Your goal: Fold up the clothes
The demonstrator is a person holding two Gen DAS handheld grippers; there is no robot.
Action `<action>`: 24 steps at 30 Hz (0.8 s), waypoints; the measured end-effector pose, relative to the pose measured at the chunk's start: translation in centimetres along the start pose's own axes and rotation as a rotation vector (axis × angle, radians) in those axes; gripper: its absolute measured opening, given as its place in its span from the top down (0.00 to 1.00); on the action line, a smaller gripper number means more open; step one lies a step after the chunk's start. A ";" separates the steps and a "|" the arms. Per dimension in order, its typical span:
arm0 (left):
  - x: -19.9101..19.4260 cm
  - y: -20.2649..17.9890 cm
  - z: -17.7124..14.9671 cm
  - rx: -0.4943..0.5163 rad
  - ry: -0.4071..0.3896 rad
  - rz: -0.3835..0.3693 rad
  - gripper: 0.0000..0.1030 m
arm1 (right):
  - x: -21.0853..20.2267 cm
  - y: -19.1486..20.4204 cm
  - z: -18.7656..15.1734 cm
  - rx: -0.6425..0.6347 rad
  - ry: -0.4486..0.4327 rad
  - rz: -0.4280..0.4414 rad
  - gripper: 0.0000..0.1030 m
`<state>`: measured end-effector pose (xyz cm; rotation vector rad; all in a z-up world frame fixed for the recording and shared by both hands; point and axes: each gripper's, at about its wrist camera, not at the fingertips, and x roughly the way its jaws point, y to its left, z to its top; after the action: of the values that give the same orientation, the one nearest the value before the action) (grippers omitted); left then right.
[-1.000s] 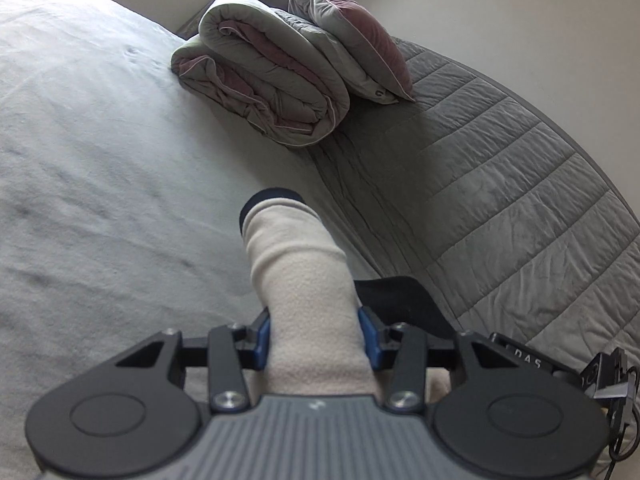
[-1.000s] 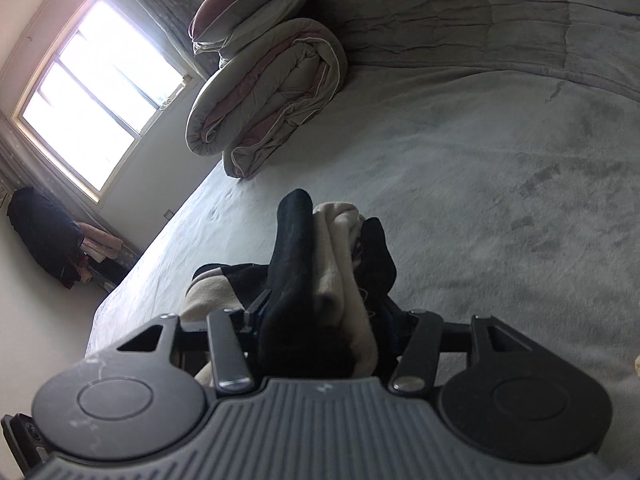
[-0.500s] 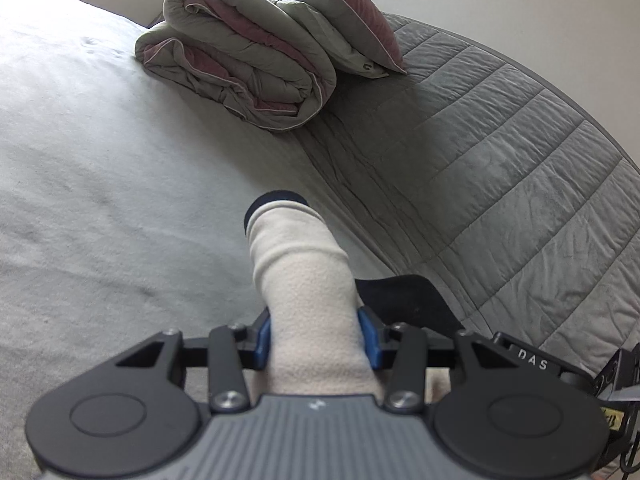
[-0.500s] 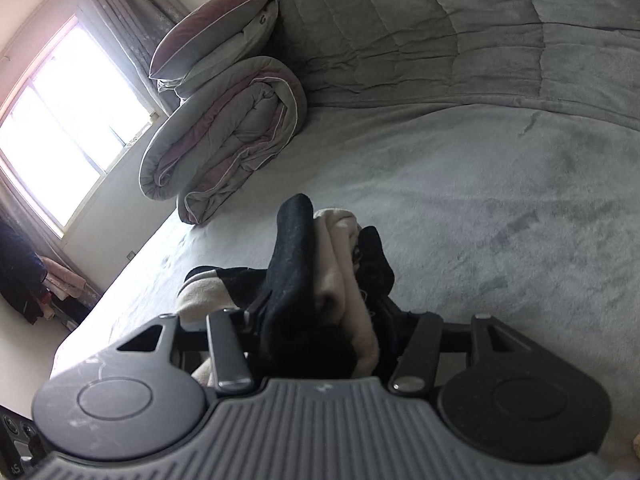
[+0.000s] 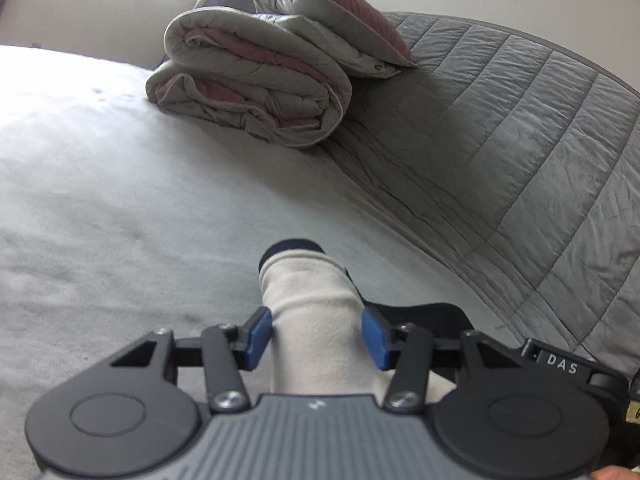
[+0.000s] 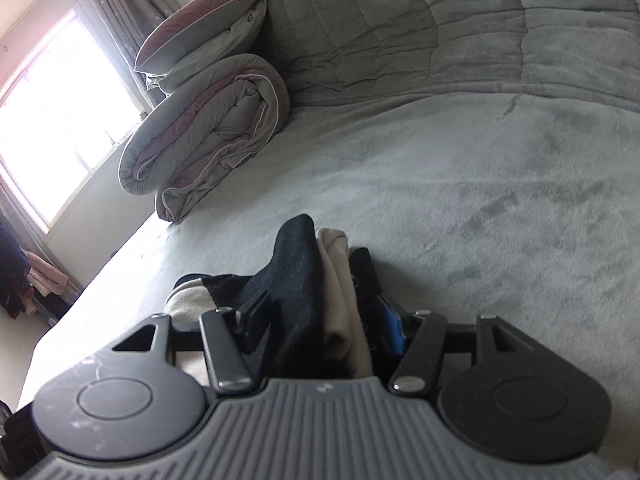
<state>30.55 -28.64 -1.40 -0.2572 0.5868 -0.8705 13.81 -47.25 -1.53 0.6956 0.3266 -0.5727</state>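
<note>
Since the earlier frame the left gripper (image 5: 316,334) has swung, bringing the folded duvet (image 5: 256,80) nearer centre. Its fingers pinch a cream garment (image 5: 312,312) with dark trim; the right gripper (image 6: 320,320) clamps bunched black-and-cream fabric of it, above the grey bed (image 6: 460,200). A pillow (image 5: 328,12) tops the duvet beyond.

The garment (image 5: 312,316) looks like soft matt fleece, cream with dark trim, the bed cover (image 6: 460,208) a napped plush, the headboard (image 5: 500,140) quilted cloth, perhaps faintly sheened.
</note>
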 end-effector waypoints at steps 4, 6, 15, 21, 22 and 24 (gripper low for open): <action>0.2 -1.5 1.0 0.092 -0.075 0.003 0.62 | -0.3 1.6 0.3 -0.109 -0.107 -0.013 0.48; 1.0 -1.9 1.0 0.130 -0.054 -0.006 0.75 | -0.2 2.4 0.1 -0.176 -0.152 -0.002 0.57; 3.7 1.6 -2.2 0.039 0.031 -0.010 0.89 | 3.6 1.5 -1.9 -0.258 -0.046 -0.083 0.94; 3.2 0.5 -1.8 0.044 0.042 0.023 0.89 | 2.3 2.7 -1.3 -0.273 -0.018 -0.104 0.93; 2.8 0.2 -1.5 0.041 0.046 0.027 0.87 | 1.9 2.9 -1.1 -0.271 -0.014 -0.105 0.88; 1.8 -0.4 -0.9 0.030 0.051 0.037 0.78 | 1.1 3.3 -0.9 -0.268 -0.007 -0.108 0.80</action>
<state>30.65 -30.24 -2.59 -0.1968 0.6243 -0.8510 16.60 -45.03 -0.98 0.4188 0.4275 -0.6202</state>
